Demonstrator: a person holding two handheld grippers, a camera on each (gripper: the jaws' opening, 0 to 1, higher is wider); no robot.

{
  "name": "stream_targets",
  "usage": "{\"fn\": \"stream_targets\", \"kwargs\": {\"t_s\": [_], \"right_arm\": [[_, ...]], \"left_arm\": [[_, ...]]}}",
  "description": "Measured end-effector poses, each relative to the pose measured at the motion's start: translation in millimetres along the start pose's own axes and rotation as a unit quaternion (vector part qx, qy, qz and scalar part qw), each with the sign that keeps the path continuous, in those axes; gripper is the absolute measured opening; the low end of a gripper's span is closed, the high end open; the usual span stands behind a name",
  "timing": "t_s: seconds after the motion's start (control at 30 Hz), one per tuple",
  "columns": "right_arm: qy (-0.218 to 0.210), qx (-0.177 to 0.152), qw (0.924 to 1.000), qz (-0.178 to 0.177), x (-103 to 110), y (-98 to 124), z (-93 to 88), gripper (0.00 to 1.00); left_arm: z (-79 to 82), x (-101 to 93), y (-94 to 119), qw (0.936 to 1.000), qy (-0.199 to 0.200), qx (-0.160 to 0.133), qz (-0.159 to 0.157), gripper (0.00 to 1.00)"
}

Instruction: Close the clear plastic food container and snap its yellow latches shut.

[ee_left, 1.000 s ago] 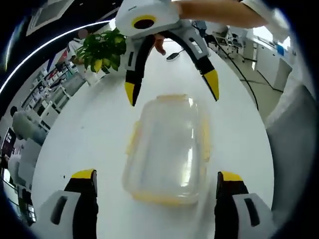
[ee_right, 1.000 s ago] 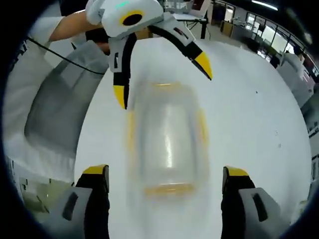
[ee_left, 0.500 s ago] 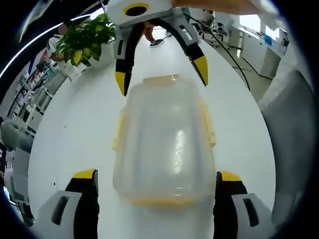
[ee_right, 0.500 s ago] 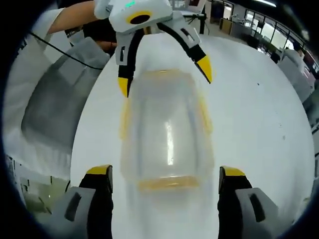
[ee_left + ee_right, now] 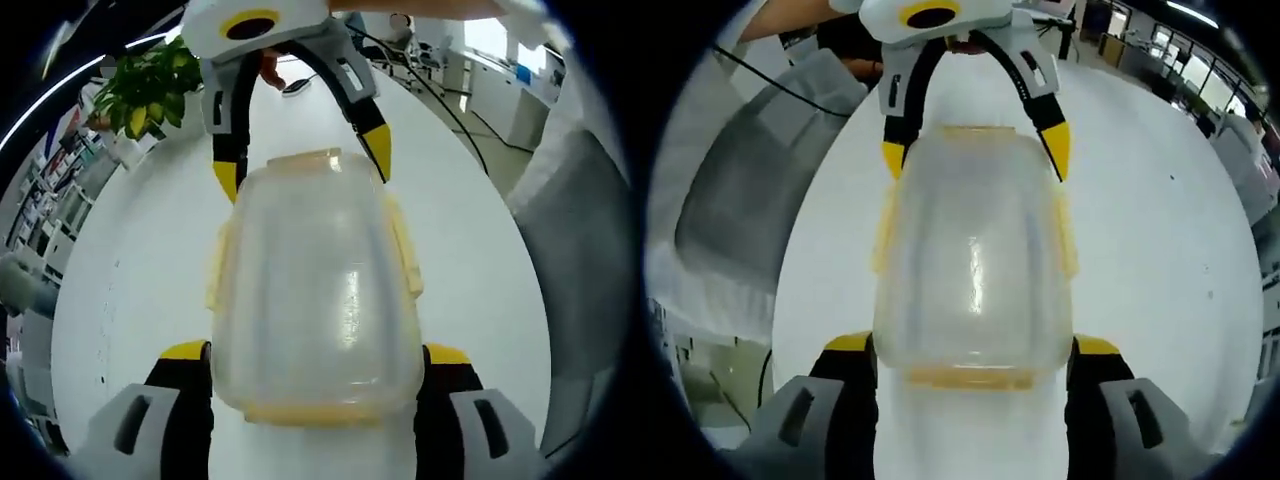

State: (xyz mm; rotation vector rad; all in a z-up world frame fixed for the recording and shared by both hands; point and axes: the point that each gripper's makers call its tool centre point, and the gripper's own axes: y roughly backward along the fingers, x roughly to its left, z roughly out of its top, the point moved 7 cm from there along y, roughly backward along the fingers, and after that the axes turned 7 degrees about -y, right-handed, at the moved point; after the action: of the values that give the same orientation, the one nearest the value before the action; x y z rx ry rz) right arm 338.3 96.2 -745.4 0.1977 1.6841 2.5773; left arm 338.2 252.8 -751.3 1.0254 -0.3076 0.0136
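Note:
The clear plastic food container [image 5: 310, 290] lies on the white table [image 5: 130, 270] with its lid on. Yellow latches [image 5: 405, 262] stick out along its long sides, and another latch runs across the near end [image 5: 973, 378]. In the left gripper view my left gripper [image 5: 315, 358] straddles the near end, jaws wide and close against both sides. My right gripper [image 5: 300, 165] straddles the far end. In the right gripper view the container [image 5: 973, 270] sits between my right gripper [image 5: 973, 347] below and my left gripper [image 5: 975, 155] above. Both stand open around it.
A potted plant [image 5: 140, 90] stands at the table's far left edge, and a small dark object [image 5: 300, 86] lies behind the right gripper. A grey padded chair [image 5: 580, 250] [image 5: 740, 180] sits beside the table. A cable [image 5: 750, 80] hangs near the person's arm.
Both grippers have closed in on the container from opposite ends. It now lies between each pair of jaws, and each pair's gap has narrowed slightly.

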Motion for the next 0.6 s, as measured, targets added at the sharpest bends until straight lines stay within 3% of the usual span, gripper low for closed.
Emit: {"fn": "stream_targets", "kwargs": {"t_s": [0.33, 0.6], "right_arm": [[0.005, -0.006, 1.0000, 0.004, 3.1, -8.8, 18.6, 0.74], [0.017, -0.016, 0.9996, 0.013, 6.9, -24.5, 53.7, 0.74]], "left_arm": [[-19.1, -6.2, 12.5, 1.0000, 0.007, -0.001, 0.001, 0.80], [-48.0, -14.4, 31.4, 0.9997, 0.010, 0.024, 0.001, 0.80]]}}
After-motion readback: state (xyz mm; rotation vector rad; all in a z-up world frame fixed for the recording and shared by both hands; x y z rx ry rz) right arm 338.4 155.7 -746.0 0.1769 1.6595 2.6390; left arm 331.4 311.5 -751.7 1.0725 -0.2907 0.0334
